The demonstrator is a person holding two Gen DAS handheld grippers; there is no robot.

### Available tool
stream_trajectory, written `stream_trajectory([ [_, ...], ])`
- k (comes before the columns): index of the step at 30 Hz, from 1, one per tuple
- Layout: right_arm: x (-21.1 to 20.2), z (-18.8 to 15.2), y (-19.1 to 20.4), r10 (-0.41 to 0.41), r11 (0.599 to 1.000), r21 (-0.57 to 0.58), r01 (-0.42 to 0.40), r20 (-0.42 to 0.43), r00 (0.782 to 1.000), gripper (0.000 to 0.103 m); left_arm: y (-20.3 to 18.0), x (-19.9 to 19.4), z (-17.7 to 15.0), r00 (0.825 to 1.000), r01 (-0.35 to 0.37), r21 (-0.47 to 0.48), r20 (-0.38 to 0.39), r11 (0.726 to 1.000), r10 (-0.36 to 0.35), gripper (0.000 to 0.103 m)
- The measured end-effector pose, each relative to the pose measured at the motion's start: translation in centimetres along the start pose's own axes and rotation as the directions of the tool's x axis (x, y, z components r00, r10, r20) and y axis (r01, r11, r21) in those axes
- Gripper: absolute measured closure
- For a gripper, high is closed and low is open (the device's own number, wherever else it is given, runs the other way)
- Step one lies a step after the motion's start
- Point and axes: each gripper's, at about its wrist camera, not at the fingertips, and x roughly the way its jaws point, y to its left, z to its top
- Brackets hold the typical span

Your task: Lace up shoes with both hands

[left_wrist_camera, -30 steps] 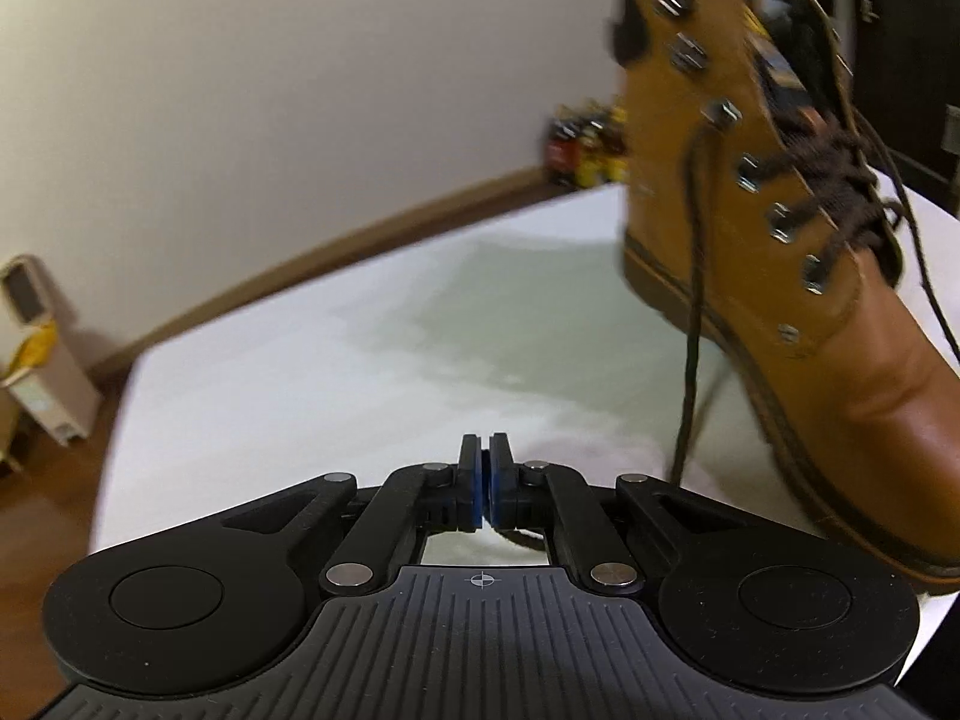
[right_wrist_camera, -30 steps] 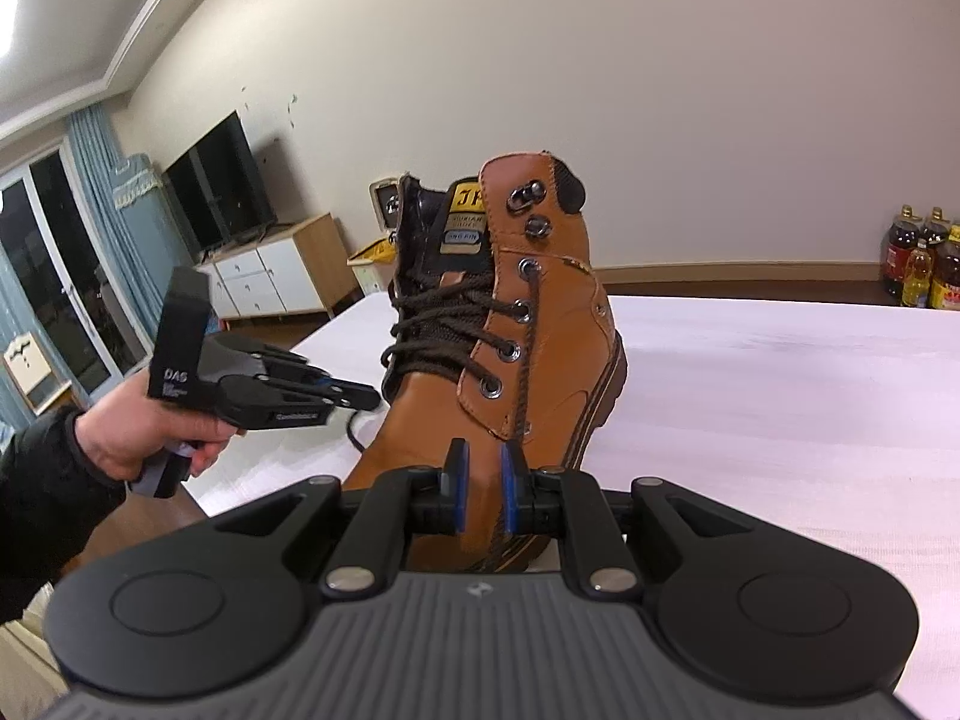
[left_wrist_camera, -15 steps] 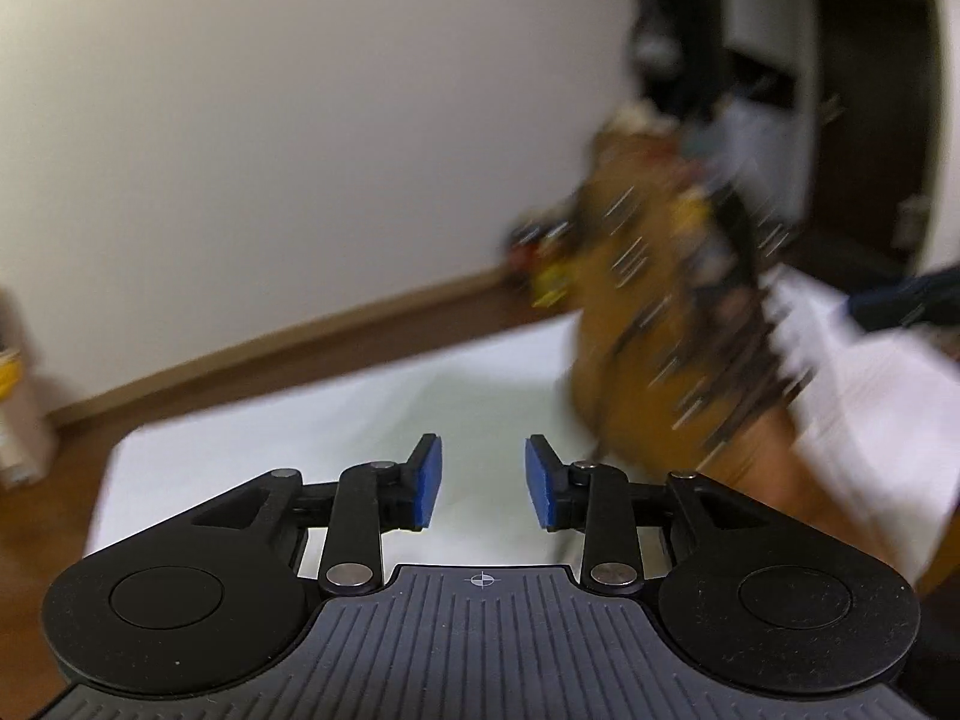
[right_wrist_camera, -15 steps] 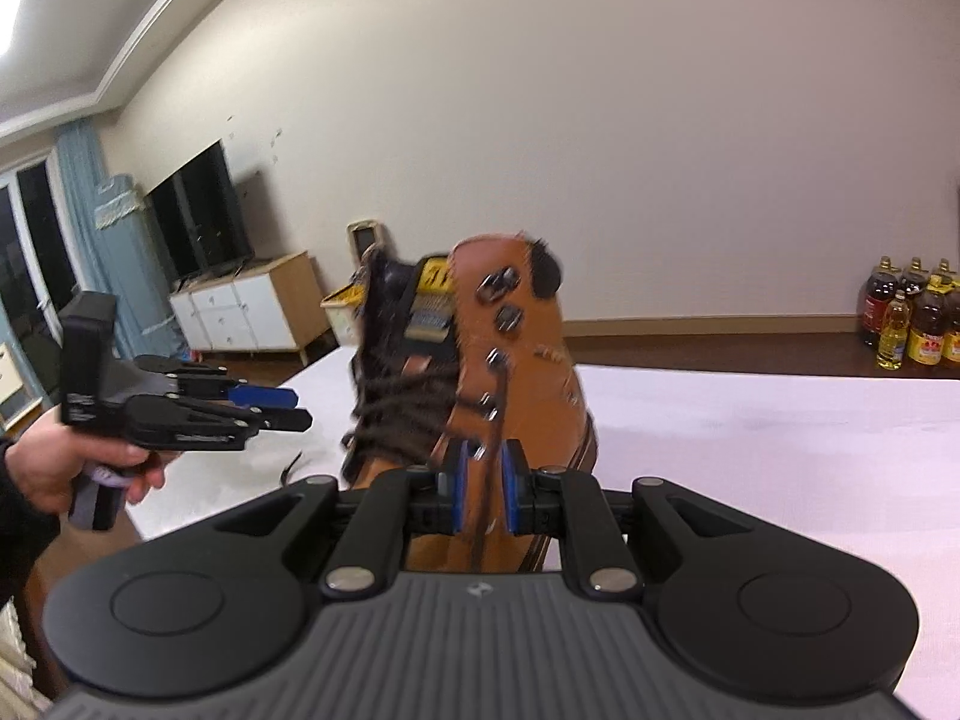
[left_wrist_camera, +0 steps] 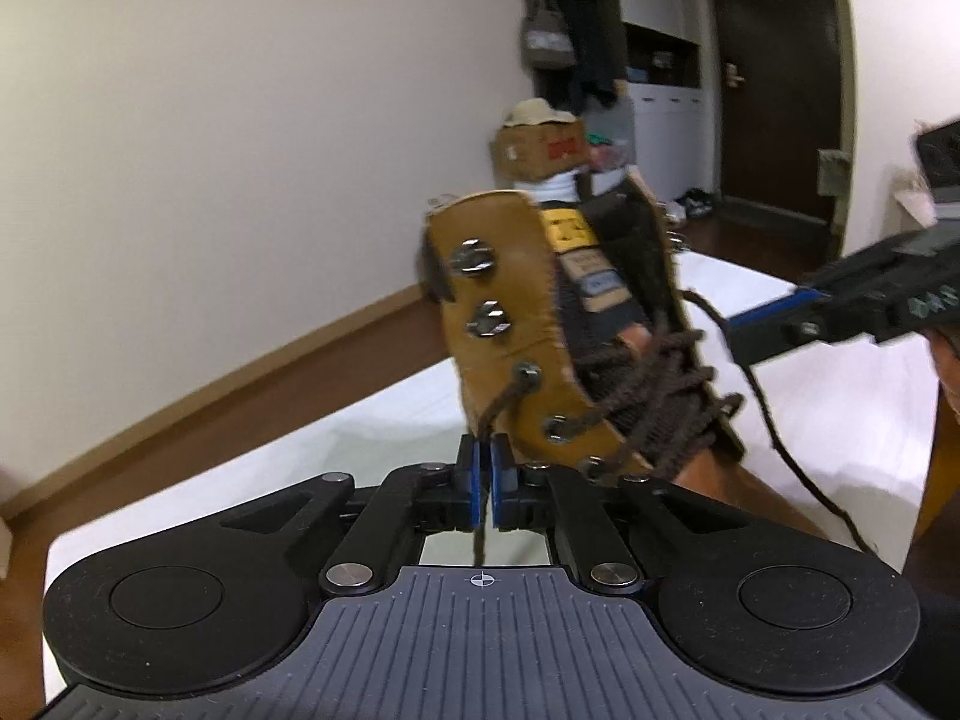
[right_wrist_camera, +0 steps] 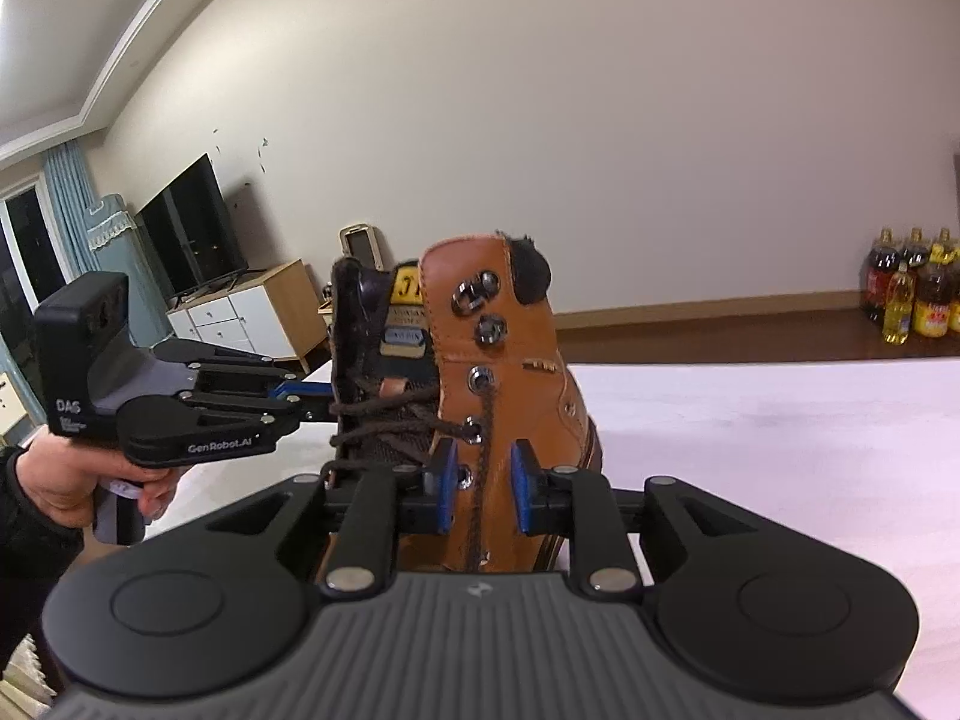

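A white table (right_wrist_camera: 780,420) carries a tan leather boot (right_wrist_camera: 510,396) standing upright, its brown laces crossed over a dark tongue. The boot sits between the two hand-held tools. The left gripper (left_wrist_camera: 483,474) reaches in at the boot's outer flank, and its blue pads are pinched tight on the left lace end (left_wrist_camera: 498,408), which runs from an eyelet down between them and hangs out below. The right gripper (right_wrist_camera: 483,486) is just in front of the boot's other flank; its jaws have just been opening and stand partly apart, with the right lace end (right_wrist_camera: 480,480) hanging loose between the pads, neither of which presses on it. A hand (right_wrist_camera: 66,486) in a dark sleeve holds the left tool's grip. That tool's body reads "DAS" and "GenRobot.AI". A yellow tongue label (left_wrist_camera: 567,230) shows letters too blurred to read. Bottles (right_wrist_camera: 912,300) stand by the far wall.
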Motion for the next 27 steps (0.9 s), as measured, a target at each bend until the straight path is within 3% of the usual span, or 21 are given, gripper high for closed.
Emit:
stream_trajectory([
  [4,0.8,0.2,-0.8,0.006,0.998,0.063,-0.006,0.0,1.0,0.084,-0.1,0.1,-0.2,0.999,-0.028,0.029,0.026,0.999,0.027,0.101],
  [5,1.0,0.3,-0.9,0.006,0.998,0.069,-0.006,-0.003,1.0,0.088,-0.1,0.0,-0.3,0.999,-0.032,0.032,0.03,0.999,0.032,0.101],
  [6,1.2,0.4,-1.0,0.007,0.997,0.074,-0.006,-0.006,1.0,0.1,-0.1,0.0,-0.6,0.999,-0.038,0.039,0.026,0.999,0.037,0.101],
  [14,2.4,-2.6,0.4,-0.019,1.0,-0.003,0.019,-0.125,0.992,0.101,-1.8,0.4,-3.2,0.999,0.0,0.092,-0.04,0.996,0.003,0.102],
  [27,1.7,-3.7,0.0,-0.026,1.0,-0.015,0.023,-0.186,0.982,0.101,-2.3,0.5,-3.1,0.999,-0.008,0.084,-0.046,0.996,0.012,0.102],
])
